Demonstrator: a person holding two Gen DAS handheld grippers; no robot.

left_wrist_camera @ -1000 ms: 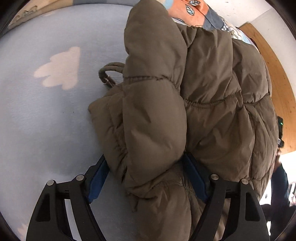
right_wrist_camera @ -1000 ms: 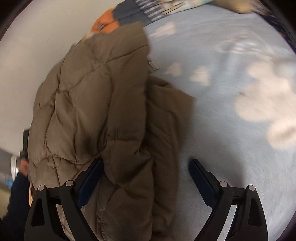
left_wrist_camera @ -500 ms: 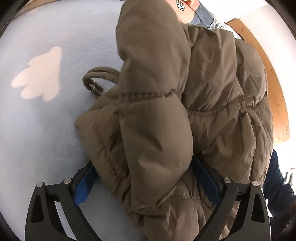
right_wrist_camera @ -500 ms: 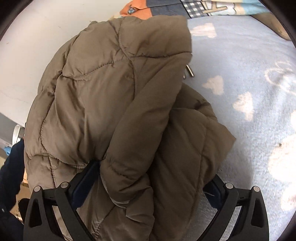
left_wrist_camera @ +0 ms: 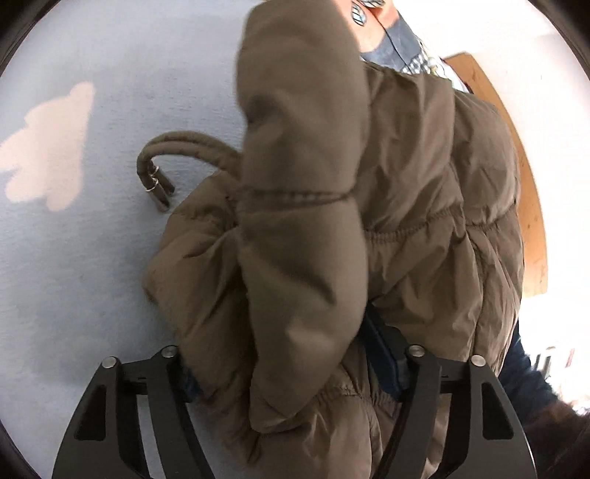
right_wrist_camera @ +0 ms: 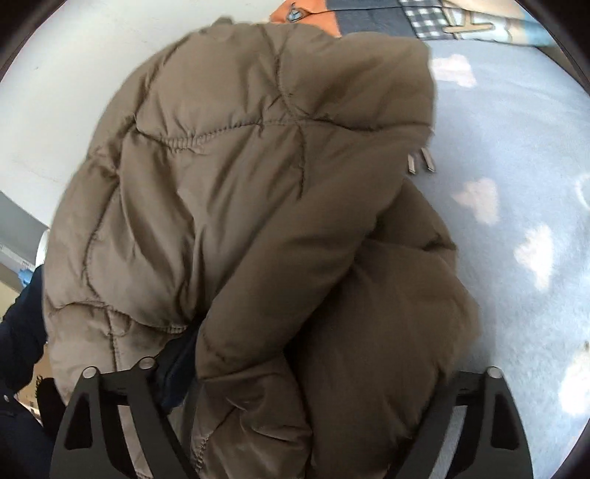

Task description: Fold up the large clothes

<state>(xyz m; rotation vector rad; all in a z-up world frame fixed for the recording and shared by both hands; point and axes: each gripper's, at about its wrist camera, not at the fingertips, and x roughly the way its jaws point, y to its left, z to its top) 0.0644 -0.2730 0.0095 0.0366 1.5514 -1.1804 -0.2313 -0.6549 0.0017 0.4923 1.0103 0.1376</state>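
A bulky olive-brown quilted jacket [left_wrist_camera: 405, 206] is bunched up over a pale blue blanket [left_wrist_camera: 92, 265]. My left gripper [left_wrist_camera: 291, 372] is shut on a thick fold of the jacket, its blue pads pressed into the padding. In the right wrist view the same jacket [right_wrist_camera: 236, 177] fills most of the frame. My right gripper [right_wrist_camera: 306, 372] is shut on another thick fold of it. A drawstring cord [left_wrist_camera: 173, 147] with metal tips [left_wrist_camera: 158, 188] trails out onto the blanket; the tips also show in the right wrist view [right_wrist_camera: 420, 162].
The blue blanket [right_wrist_camera: 523, 154] has pale cloud shapes [left_wrist_camera: 48, 147]. A patterned orange and grey quilt [right_wrist_camera: 368, 14] lies at the far edge. A wooden board [left_wrist_camera: 523, 177] and a white wall [right_wrist_camera: 55, 92] border the bed. The person's dark sleeve [right_wrist_camera: 22, 331] is at the left.
Both grippers have closed in on the jacket and moved nearer to it. The bunched jacket has risen and fills more of each view. The drawstring now lies further out on the blanket.
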